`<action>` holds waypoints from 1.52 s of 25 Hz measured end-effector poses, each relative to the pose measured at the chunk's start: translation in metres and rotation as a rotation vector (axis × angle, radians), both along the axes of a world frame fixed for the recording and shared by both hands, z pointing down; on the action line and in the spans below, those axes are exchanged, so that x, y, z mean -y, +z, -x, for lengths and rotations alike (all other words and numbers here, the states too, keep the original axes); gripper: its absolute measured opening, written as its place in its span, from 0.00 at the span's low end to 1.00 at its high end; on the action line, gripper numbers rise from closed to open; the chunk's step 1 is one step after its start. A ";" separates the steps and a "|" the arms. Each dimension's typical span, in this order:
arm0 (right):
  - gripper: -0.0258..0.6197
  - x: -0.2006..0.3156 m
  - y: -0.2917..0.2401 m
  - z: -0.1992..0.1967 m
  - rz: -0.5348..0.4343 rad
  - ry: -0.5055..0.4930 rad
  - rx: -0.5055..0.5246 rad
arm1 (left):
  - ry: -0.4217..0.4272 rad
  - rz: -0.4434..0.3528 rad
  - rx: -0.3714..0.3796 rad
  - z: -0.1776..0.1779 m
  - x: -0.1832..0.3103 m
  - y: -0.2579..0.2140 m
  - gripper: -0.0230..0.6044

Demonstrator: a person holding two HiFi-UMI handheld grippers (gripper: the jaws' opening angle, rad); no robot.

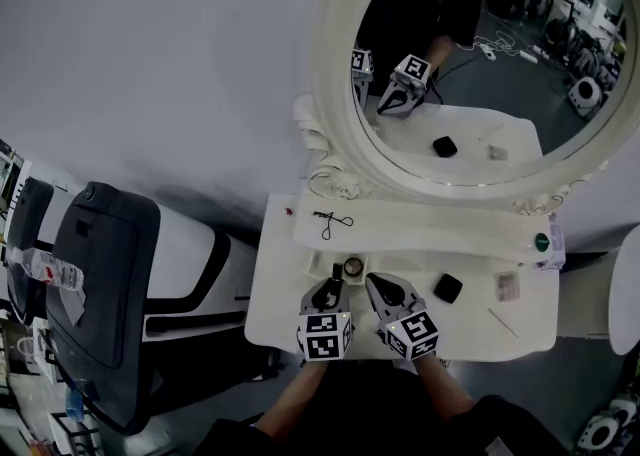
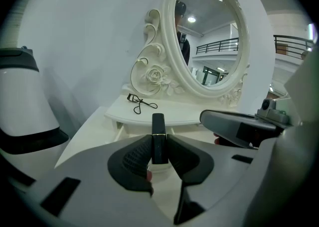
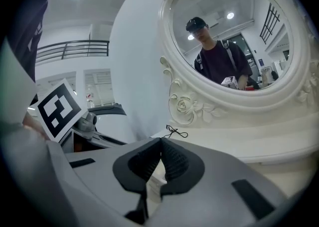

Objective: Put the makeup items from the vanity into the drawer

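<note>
Firmly, left gripper [image 2: 159, 142] clamps an upright black lipstick [image 2: 158, 125] with gold band; right gripper [image 3: 160, 144] closed, empty.

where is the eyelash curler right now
In the head view the eyelash curler lies at the left end of the vanity's raised shelf, just below the mirror's carved frame.
</note>
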State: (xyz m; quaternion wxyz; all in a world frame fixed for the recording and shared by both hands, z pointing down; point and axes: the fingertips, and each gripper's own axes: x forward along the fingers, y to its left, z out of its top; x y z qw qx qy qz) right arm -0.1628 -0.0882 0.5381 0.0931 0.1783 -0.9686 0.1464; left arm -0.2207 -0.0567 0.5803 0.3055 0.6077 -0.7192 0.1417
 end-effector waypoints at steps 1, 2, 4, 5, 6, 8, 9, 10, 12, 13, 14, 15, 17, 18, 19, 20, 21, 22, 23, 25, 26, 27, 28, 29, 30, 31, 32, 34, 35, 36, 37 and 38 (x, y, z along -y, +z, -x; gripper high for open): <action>0.08 0.002 0.001 0.001 0.004 0.002 -0.001 | 0.008 0.021 -0.002 0.001 0.002 0.004 0.20; 0.08 0.003 0.002 0.003 0.007 0.003 -0.003 | 0.017 0.045 -0.002 0.002 0.004 0.009 0.21; 0.08 0.005 0.004 0.005 0.012 0.006 -0.004 | 0.039 0.100 0.001 0.003 0.007 0.018 0.21; 0.08 0.006 0.005 0.005 0.014 0.008 -0.005 | 0.051 0.123 0.002 0.003 0.008 0.021 0.20; 0.08 0.008 0.006 0.006 0.017 0.010 -0.006 | 0.062 0.141 0.002 0.003 0.009 0.024 0.21; 0.08 0.012 0.007 0.007 0.022 0.016 -0.008 | 0.078 0.165 0.002 0.005 0.012 0.027 0.21; 0.08 0.014 0.008 0.007 0.025 0.019 -0.009 | 0.085 0.172 -0.001 0.005 0.014 0.028 0.21; 0.08 0.016 0.008 0.007 0.027 0.022 -0.009 | 0.090 0.177 -0.004 0.005 0.016 0.029 0.21; 0.08 0.018 0.010 0.008 0.030 0.026 -0.012 | 0.102 0.181 -0.009 0.005 0.019 0.030 0.21; 0.08 0.019 0.010 0.008 0.031 0.027 -0.014 | 0.109 0.181 -0.008 0.005 0.020 0.031 0.21; 0.08 0.019 0.011 0.008 0.031 0.027 -0.016 | 0.116 0.180 -0.008 0.004 0.021 0.031 0.21; 0.08 0.020 0.011 0.008 0.033 0.028 -0.017 | 0.121 0.178 -0.009 0.003 0.021 0.031 0.21; 0.08 0.021 0.013 0.008 0.036 0.031 -0.019 | 0.127 0.176 -0.012 0.003 0.022 0.032 0.23; 0.08 0.021 0.013 0.008 0.037 0.033 -0.019 | 0.128 0.175 -0.014 0.003 0.022 0.032 0.23; 0.08 0.021 0.014 0.008 0.038 0.034 -0.020 | 0.129 0.173 -0.015 0.003 0.022 0.032 0.23; 0.08 0.021 0.014 0.008 0.038 0.034 -0.020 | 0.129 0.169 -0.016 0.003 0.023 0.031 0.23; 0.08 0.022 0.014 0.008 0.038 0.035 -0.021 | 0.129 0.165 -0.017 0.002 0.024 0.030 0.23; 0.08 0.022 0.015 0.008 0.038 0.035 -0.021 | 0.128 0.161 -0.016 0.002 0.024 0.029 0.23; 0.08 0.022 0.015 0.008 0.039 0.036 -0.021 | 0.126 0.156 -0.015 0.002 0.025 0.028 0.23; 0.08 0.022 0.015 0.008 0.040 0.036 -0.021 | 0.119 0.144 -0.011 0.003 0.025 0.026 0.23; 0.08 0.021 0.014 0.008 0.040 0.035 -0.021 | 0.116 0.136 -0.010 0.003 0.025 0.024 0.23; 0.08 0.021 0.014 0.007 0.039 0.035 -0.021 | 0.115 0.126 -0.008 0.004 0.024 0.022 0.23; 0.08 0.020 0.013 0.007 0.039 0.036 -0.022 | 0.114 0.115 -0.006 0.004 0.024 0.020 0.23; 0.08 0.020 0.013 0.006 0.038 0.037 -0.023 | 0.112 0.103 -0.004 0.005 0.024 0.017 0.22; 0.08 0.019 0.012 0.005 0.037 0.038 -0.023 | 0.109 0.090 -0.002 0.005 0.024 0.014 0.21; 0.08 0.019 0.011 0.004 0.037 0.040 -0.022 | 0.107 0.075 0.001 0.006 0.023 0.011 0.20; 0.08 0.018 0.010 0.003 0.036 0.043 -0.020 | 0.106 0.058 0.002 0.007 0.023 0.008 0.18; 0.08 0.016 0.008 0.001 0.034 0.051 -0.016 | 0.108 0.018 0.001 0.007 0.022 0.001 0.14; 0.08 0.015 0.006 0.000 0.032 0.055 -0.014 | 0.112 -0.003 0.001 0.006 0.021 -0.004 0.13; 0.08 0.014 0.005 -0.002 0.030 0.060 -0.013 | 0.117 -0.026 0.000 0.005 0.020 -0.008 0.11; 0.08 0.012 0.003 -0.003 0.029 0.066 -0.010 | 0.123 -0.048 0.000 0.003 0.019 -0.013 0.10; 0.08 0.010 0.000 -0.005 0.029 0.072 -0.006 | 0.129 -0.070 0.000 0.002 0.018 -0.019 0.09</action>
